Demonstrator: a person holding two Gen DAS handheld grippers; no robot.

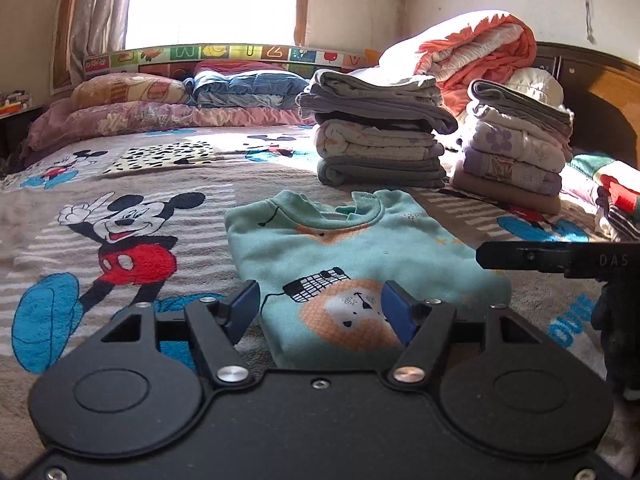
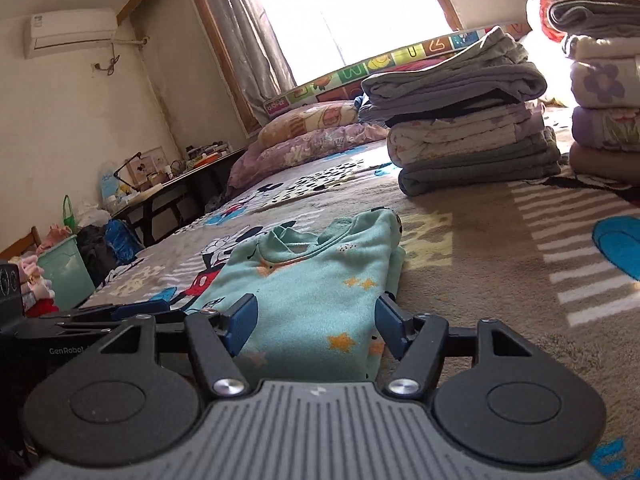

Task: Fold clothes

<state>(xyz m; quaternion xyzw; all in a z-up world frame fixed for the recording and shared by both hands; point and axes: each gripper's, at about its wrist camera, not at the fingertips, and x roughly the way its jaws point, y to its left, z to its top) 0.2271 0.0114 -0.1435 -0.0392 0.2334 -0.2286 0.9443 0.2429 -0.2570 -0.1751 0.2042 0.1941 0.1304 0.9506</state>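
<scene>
Two stacks of folded laundry [image 1: 380, 136] stand beyond the teal top [image 1: 352, 264], seemingly untouched between both gaping claws [image 1: 320, 312].

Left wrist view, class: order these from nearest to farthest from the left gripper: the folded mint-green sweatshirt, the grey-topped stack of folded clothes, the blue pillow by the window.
1. Folded mint-green sweatshirt, directly ahead of the left gripper.
2. Grey-topped stack of folded clothes, beyond it, slightly right.
3. Blue pillow, at the far edge under the window.

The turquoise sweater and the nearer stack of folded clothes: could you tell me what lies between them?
Only bare blanket, shown in both wrist views, separates sweater from stack.
</scene>
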